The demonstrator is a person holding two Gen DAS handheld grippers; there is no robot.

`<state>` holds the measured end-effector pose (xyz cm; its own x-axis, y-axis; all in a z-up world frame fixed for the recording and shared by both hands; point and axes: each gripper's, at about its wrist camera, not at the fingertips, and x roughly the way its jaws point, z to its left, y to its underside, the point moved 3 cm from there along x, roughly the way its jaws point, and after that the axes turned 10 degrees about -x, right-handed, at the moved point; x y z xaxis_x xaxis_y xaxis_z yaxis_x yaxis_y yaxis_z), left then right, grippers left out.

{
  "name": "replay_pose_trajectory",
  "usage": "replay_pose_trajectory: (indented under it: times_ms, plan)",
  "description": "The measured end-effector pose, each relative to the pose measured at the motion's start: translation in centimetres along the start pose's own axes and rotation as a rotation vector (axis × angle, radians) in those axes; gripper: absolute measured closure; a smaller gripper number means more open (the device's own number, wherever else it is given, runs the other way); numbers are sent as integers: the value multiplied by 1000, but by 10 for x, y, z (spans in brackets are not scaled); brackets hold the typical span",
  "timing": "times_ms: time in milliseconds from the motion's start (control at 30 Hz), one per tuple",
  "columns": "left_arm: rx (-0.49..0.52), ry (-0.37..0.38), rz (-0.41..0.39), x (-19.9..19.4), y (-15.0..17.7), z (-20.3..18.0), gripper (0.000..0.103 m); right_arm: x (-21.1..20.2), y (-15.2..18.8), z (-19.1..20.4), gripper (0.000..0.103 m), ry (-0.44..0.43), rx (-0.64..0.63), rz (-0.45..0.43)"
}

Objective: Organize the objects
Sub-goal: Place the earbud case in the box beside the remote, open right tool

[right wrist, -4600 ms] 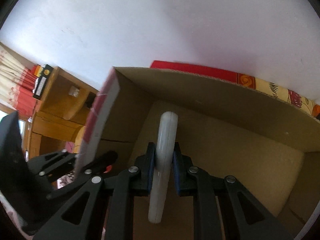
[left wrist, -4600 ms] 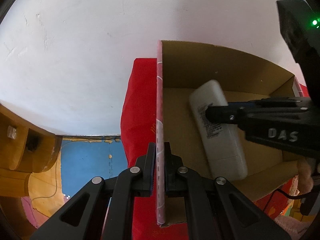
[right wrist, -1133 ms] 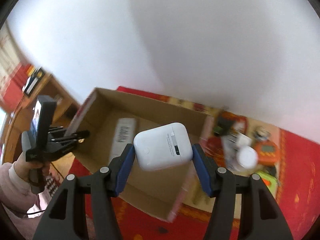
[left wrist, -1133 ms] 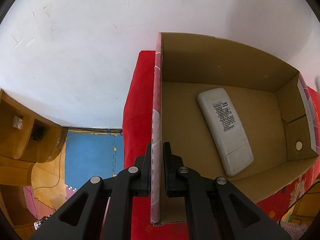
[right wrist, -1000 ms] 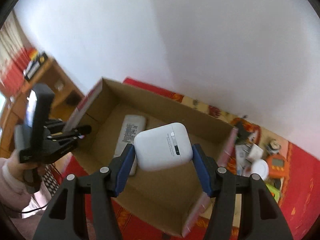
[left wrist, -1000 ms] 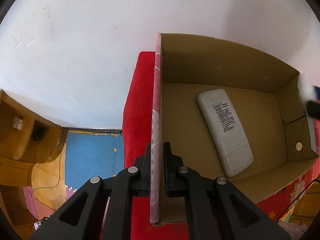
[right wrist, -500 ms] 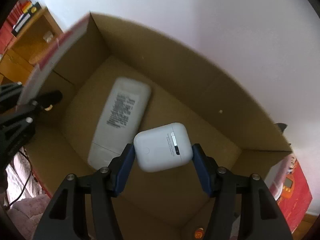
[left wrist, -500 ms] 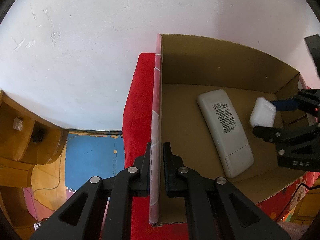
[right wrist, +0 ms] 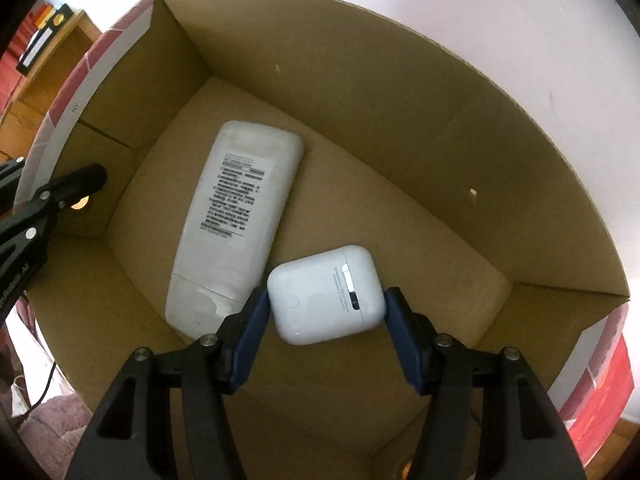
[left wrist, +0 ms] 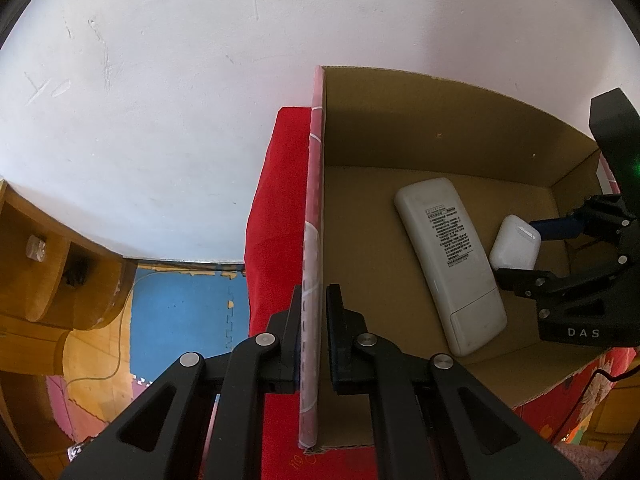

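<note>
A plain white wall fills the upper half of the left wrist view, marked with a few faint scratches and scuffs in the upper left. At the left edge stands light wooden furniture with open compartments, one holding a small pale block. Below it, in the lower left, the floor shows blue foam puzzle mats beside orange-brown boards, with a thin cord trailing across them. A red cloth covers the surface in the middle. In the right wrist view, the white wall spans the top right and a wooden shelf sits in the upper left corner.
</note>
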<state>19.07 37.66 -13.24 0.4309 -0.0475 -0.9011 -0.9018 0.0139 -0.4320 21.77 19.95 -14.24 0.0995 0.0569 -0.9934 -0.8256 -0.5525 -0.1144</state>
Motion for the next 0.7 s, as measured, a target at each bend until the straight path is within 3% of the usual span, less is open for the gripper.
replay_pose_trajectory:
  times_ms: [300, 500, 700]
  plan:
    - [3, -5, 6, 1, 0, -1, 94, 0, 5, -8, 43, 0, 6, -8]
    - [-8, 1, 9, 3, -2, 1, 94, -23, 10, -9, 40, 11, 41, -108]
    - [-4, -3, 8, 3, -2, 0, 94, -77, 40, -28, 40, 19, 102, -247]
